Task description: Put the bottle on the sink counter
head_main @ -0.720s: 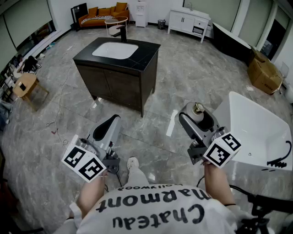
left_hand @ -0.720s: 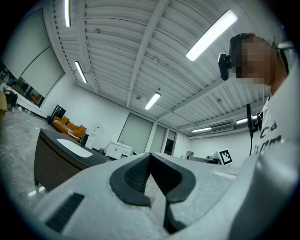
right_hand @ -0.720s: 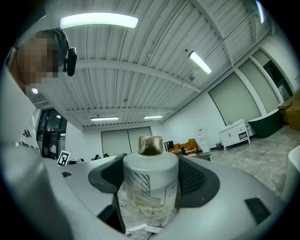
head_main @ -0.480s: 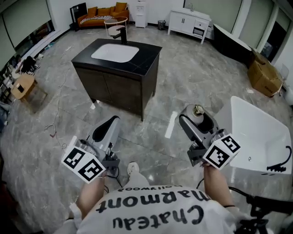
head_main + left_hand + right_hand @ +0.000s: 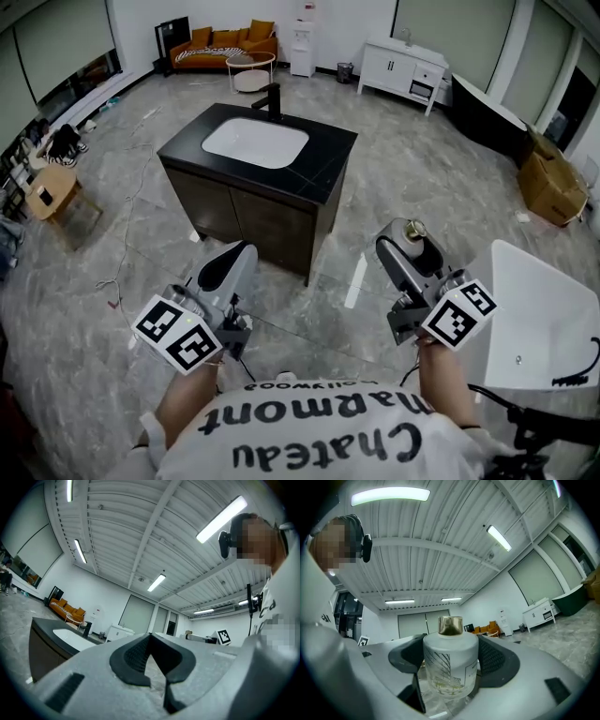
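Looking down in the head view: your right gripper (image 5: pixel 413 249) carries the bottle (image 5: pixel 413 232) over the floor, well apart from the sink counter (image 5: pixel 323 178); left gripper (image 5: pixel 232 264) level beside it.
Left gripper view: jaws clenched together, nothing between.
Right gripper view: jaws grasping the frosted bottle, gold cap uppermost.

Grey marble-tiled floor (image 5: pixel 422 178) bearing 1 dark vanity cabinet (image 5: pixel 272 220). Its top is the black sink counter (image 5: pixel 323 169), with 1 white basin (image 5: pixel 255 142) set into it and 1 black faucet (image 5: pixel 273 98) at the far edge. Also on the floor: orange sofa (image 5: pixel 230 39), round table (image 5: pixel 249 66) just beside it, white cabinet (image 5: pixel 403 66), cardboard box (image 5: pixel 553 183), white bathtub (image 5: pixel 544 309), wooden stool (image 5: pixel 52 192), and 1 thin cable (image 5: pixel 127 234).
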Motion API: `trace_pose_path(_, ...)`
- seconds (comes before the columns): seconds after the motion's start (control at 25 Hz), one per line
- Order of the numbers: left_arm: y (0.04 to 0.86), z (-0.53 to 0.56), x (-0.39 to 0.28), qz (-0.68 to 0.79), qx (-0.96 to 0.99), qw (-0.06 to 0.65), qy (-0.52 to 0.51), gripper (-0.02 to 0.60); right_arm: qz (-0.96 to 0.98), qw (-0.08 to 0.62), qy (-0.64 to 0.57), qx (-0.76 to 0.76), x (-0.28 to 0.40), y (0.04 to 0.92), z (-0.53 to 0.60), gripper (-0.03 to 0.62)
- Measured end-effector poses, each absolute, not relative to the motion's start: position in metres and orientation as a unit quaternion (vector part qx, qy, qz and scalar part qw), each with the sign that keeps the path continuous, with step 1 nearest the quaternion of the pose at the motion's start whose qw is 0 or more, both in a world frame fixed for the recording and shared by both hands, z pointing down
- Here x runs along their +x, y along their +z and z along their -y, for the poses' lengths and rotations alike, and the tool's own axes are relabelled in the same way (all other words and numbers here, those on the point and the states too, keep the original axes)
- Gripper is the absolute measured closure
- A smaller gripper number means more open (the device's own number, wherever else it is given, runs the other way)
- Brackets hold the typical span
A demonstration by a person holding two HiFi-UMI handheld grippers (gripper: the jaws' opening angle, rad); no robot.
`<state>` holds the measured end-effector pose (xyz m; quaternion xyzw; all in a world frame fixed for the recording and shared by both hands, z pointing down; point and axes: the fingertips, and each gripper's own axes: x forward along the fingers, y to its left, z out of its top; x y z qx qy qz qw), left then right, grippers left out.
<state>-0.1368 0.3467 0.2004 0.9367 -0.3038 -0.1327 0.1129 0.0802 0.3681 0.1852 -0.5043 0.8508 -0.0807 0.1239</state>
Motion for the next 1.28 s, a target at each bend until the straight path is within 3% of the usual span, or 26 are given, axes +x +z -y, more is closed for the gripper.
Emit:
trace_pose_path(0.52, 0.236, -0.254, -0.139, 0.283, 0.945, 0.121, -0.112, 0.566, -0.845, 0.116, -0.120, -0.508, 0.062, 0.226, -0.256, 0.255)
trace_pose_path(1.28, 0.231, -0.032, -0.054, 0.323, 0.928, 0.130, -0.131, 0.566, -0.881, 0.092, -0.126, -0.447, 0.134, 0.229, 0.000, 0.255)
